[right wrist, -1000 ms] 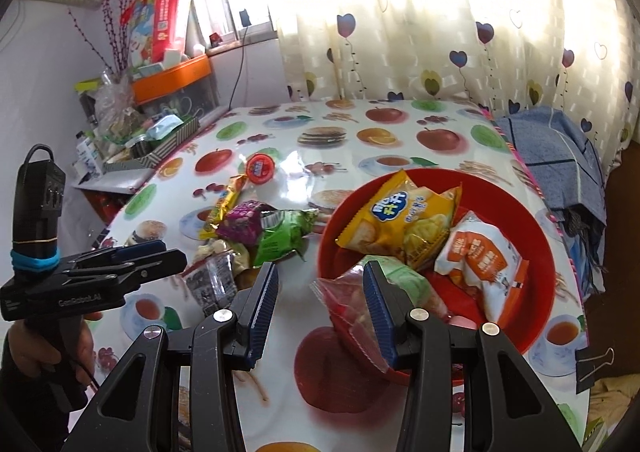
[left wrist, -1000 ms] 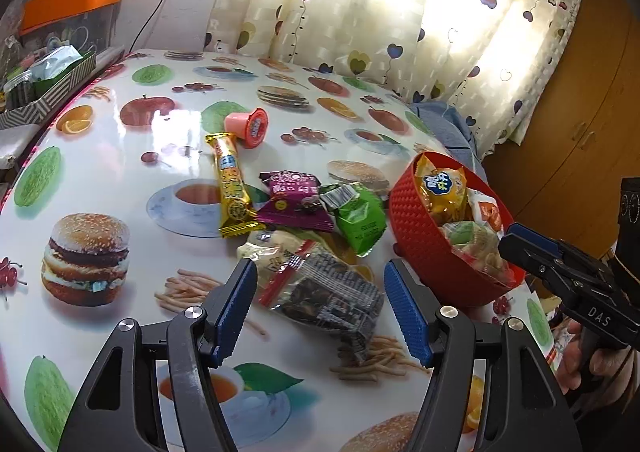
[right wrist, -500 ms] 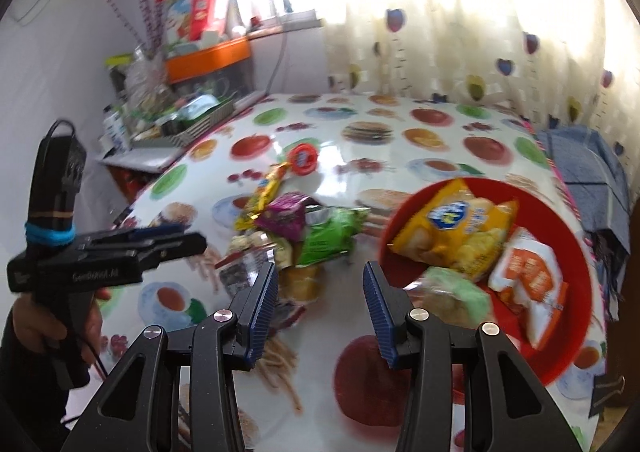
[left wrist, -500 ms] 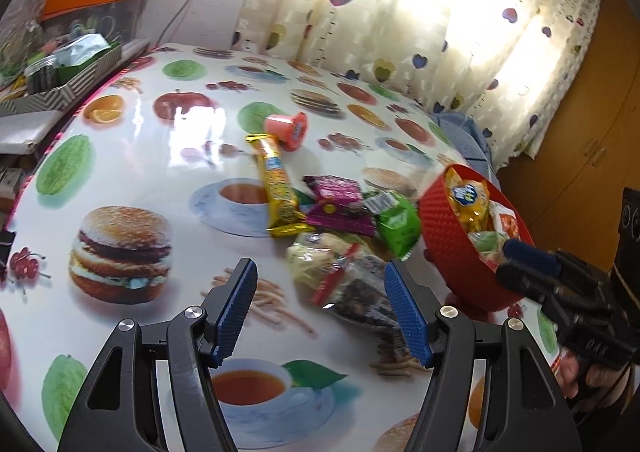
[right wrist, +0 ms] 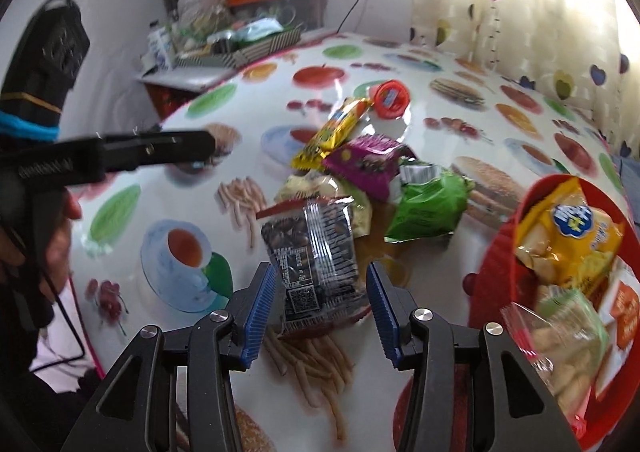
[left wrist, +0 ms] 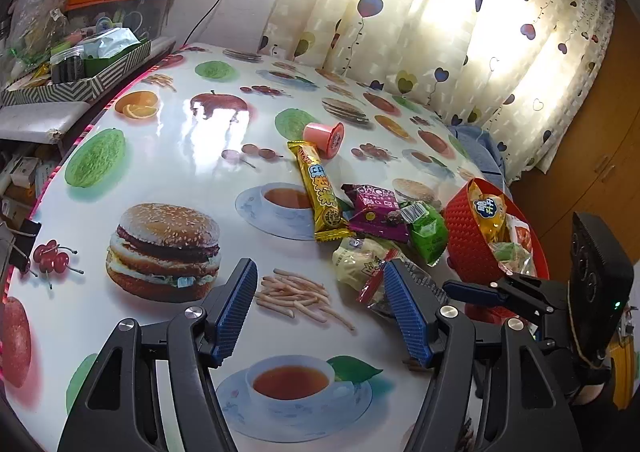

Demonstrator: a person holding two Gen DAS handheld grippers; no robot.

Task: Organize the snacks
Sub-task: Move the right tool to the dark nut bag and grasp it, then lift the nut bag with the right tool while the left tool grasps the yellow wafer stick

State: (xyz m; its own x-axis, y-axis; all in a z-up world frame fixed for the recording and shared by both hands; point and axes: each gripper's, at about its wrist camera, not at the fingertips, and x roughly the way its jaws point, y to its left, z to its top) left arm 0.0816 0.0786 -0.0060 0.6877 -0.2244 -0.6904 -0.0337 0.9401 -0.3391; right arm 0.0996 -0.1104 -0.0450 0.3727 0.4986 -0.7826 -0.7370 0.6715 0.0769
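A dark, clear-fronted snack packet [right wrist: 310,260] with a red top seal is seen at lower centre of the right wrist view, lying flat on the fruit-and-burger printed tablecloth [right wrist: 132,208]. The right gripper [right wrist: 320,310] is held just over its near end with jaws wide open, one on each side, nothing gripped. The packet is judged light, soft and crinkly, with slippery film and possibly brittle contents; a hold across the narrow width near the bottom edge looks best, with gentle pressure.

Behind it, toward centre frame, a loose pile is shown: a pale packet [right wrist: 320,188], a purple packet [right wrist: 366,164], a green packet [right wrist: 430,208], a long yellow bar [right wrist: 332,128] and a red-lidded jelly cup [right wrist: 390,98].

At right, a red woven-textured bowl [right wrist: 486,276] holds a yellow chip bag [right wrist: 568,236], a clear bag of green-tinted biscuits [right wrist: 568,332] and an orange packet [right wrist: 624,316].

In the left wrist view, the left gripper [left wrist: 320,310] is seen at lower centre, jaws open and empty above the tablecloth.
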